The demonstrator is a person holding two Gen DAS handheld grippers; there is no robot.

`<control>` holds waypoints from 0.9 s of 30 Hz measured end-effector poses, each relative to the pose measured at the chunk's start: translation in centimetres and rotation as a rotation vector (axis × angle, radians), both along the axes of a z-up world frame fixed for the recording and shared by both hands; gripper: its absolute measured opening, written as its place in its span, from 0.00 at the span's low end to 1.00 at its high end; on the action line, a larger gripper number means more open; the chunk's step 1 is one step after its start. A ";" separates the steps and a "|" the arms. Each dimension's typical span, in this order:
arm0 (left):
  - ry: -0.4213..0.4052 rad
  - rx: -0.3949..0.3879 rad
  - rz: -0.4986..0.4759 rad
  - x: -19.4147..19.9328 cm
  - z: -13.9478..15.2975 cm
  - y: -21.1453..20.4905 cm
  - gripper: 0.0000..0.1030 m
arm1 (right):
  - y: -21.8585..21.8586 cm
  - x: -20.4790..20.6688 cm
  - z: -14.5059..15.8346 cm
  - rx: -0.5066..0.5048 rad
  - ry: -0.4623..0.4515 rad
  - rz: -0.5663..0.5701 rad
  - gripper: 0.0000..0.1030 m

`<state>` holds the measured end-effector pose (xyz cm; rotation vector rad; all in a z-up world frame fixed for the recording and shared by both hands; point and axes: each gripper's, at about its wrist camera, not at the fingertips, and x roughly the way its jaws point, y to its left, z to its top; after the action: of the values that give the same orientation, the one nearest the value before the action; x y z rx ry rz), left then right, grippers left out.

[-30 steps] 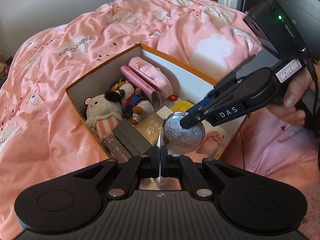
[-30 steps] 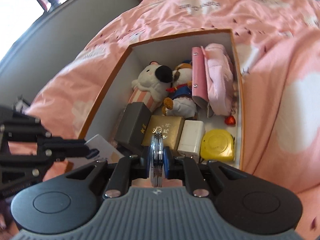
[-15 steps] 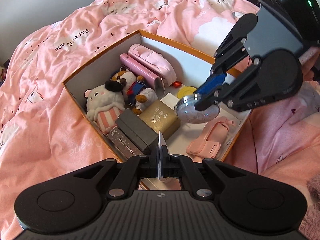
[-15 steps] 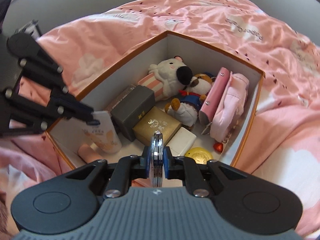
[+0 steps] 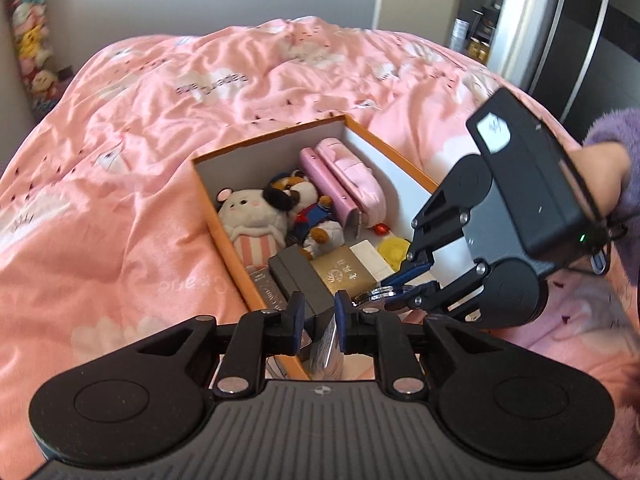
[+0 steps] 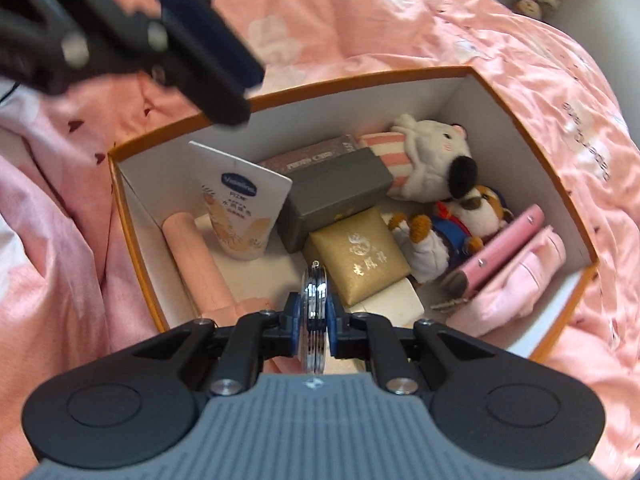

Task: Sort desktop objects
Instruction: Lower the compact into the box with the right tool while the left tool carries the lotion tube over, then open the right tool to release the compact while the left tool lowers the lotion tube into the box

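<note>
An orange-rimmed white box point(image 5: 264, 142) point(image 6: 360, 84) sits on a pink duvet. A white lotion tube point(image 6: 240, 208) point(image 5: 329, 340) stands in the box's corner, leaning on its wall. My left gripper point(image 5: 316, 318) point(image 6: 244, 94) hovers just above the tube. Its jaws are opening, and in the right wrist view the pads are clear of the tube. My right gripper point(image 6: 314, 316) point(image 5: 394, 288) is shut on a round silver compact mirror point(image 6: 314, 300) point(image 5: 382, 294), held edge-on low over the box's near end beside a gold case point(image 6: 358, 254).
The box also holds a white mouse plush point(image 5: 252, 216), a tiger plush point(image 5: 312, 216), a pink wallet point(image 6: 500, 248), a pink pouch point(image 5: 352, 172), a grey case point(image 6: 332, 196), a yellow tape measure point(image 5: 394, 250) and a peach holder point(image 6: 196, 260). A hand in a purple sleeve point(image 5: 612, 160) holds the right gripper.
My left jaws went from shut on the tube to parted, and the tube now stands free in the box. The right gripper rolled and came lower and closer with the mirror.
</note>
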<state>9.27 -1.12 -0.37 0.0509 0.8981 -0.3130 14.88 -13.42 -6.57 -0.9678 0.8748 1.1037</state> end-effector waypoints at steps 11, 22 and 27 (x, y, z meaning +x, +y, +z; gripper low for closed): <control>-0.008 -0.086 0.134 -1.6 1.0 1.7 0.22 | 0.3 0.4 0.2 -0.007 0.088 -0.070 0.17; -0.042 -0.033 0.163 -4.5 2.3 -0.2 0.29 | -2.1 -1.1 3.3 0.108 0.145 -0.218 0.21; -0.093 -0.013 0.173 -6.0 3.6 -1.4 0.37 | -4.1 -2.9 6.4 0.239 0.126 -0.322 0.26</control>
<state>3.28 -2.56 3.21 -0.0239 0.8020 -0.1542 11.99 -17.57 -0.17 -0.5417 0.9396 0.9713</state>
